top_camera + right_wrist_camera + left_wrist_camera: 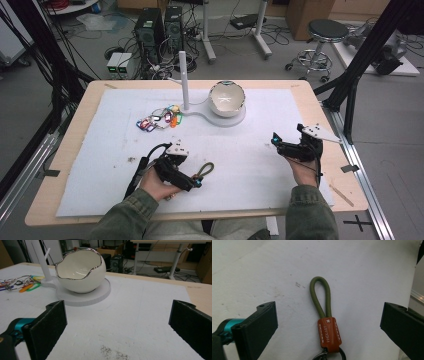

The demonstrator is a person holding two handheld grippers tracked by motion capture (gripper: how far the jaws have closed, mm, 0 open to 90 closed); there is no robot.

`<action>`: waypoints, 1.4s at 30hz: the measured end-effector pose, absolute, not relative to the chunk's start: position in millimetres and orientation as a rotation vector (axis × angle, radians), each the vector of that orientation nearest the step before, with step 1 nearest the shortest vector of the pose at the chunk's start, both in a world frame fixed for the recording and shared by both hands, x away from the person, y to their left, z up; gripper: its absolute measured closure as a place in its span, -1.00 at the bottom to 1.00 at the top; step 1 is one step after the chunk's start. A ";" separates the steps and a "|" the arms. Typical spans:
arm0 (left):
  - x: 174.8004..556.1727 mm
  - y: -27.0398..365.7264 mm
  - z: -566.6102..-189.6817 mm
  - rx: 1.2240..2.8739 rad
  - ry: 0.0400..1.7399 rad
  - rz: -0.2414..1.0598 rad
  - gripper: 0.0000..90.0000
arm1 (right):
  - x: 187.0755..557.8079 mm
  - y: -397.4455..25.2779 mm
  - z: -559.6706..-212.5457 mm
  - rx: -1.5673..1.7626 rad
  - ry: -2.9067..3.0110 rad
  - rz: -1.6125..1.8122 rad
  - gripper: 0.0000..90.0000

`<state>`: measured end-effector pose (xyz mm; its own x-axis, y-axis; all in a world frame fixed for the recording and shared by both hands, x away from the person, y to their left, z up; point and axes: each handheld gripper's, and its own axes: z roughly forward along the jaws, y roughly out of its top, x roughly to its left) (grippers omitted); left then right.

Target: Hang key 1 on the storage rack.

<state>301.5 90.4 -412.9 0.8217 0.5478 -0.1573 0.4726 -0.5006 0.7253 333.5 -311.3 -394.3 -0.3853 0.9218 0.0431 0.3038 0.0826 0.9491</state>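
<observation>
An olive cord keychain loop (205, 170) (321, 297) with an orange leather tab (329, 331) and a dark metal ring lies flat on the white mat. My left gripper (196, 182) (329, 327) is open, its jaws spread wide on either side of the tab without touching it. My right gripper (276, 141) (117, 327) is open and empty over the mat's right part, facing a white egg-shaped bowl (227, 98) (80, 269) on a round white base (100, 293).
A white post (183, 79) (41, 257) rises from the base's left arm. A bunch of coloured key tags on rings (161, 118) (21, 283) lies left of it. The wooden table edge (345, 185) borders the mat; dark specks (112, 352) lie near the right gripper.
</observation>
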 end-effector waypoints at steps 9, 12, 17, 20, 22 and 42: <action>299.8 82.3 -420.9 2.255 0.739 0.093 -0.96 | 333.8 -311.3 -394.4 1.214 1.763 1.316 -0.98; 300.4 81.2 -423.1 2.285 0.742 0.085 -0.96 | 334.0 -311.3 -394.6 1.212 1.764 1.314 -0.98; 299.0 80.7 -423.2 2.297 0.735 0.095 -0.80 | 334.2 -311.1 -394.9 1.211 1.773 1.316 -0.98; 297.8 81.0 -422.4 2.300 0.725 0.101 -0.58 | 334.5 -310.8 -395.1 1.208 1.780 1.321 -0.98; 297.7 80.6 -423.1 2.310 0.732 0.110 -0.50 | 334.5 -310.9 -395.1 1.208 1.777 1.322 -0.98; 294.7 78.7 -425.8 2.378 0.750 0.174 0.53 | 333.4 -311.1 -394.2 1.219 1.770 1.342 -0.98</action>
<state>294.7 78.7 -425.8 0.8291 0.5557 -0.0607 0.4726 -0.6389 0.6070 333.4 -311.1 -394.2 -0.3994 0.9144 0.0651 0.3091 0.0675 0.9486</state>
